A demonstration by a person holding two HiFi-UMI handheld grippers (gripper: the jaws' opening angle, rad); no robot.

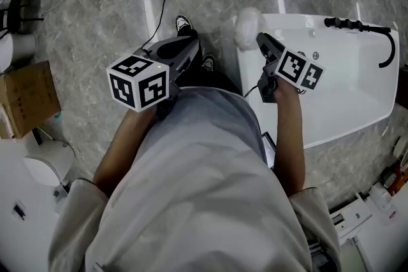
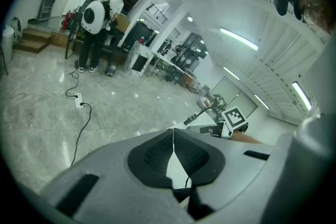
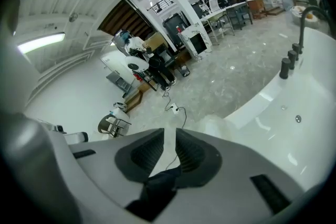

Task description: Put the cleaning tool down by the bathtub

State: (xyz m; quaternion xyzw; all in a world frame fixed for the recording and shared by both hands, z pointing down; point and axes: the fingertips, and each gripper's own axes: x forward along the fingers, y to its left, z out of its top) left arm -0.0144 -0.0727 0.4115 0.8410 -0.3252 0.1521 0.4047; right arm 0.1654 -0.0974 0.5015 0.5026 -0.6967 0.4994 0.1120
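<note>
Tool (image 1: 247, 28), a white fluffy lump against the tub (image 1: 357, 83) corner just ahead of the right gripper (image 1: 261, 38), whose jaws stand narrowly apart and empty while the left gripper (image 2: 173, 140) is closed on nothing, looks light and squashy, best pinched mid-body.

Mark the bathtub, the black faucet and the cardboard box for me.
bathtub (image 1: 357, 105), head view, bare inner floor
black faucet (image 1: 357, 26), head view, its straight bar
cardboard box (image 1: 29, 95), head view, its top face

White bathtub (image 1: 347, 105); black faucet (image 1: 357, 25); grey marbled floor (image 1: 95, 9).
</note>
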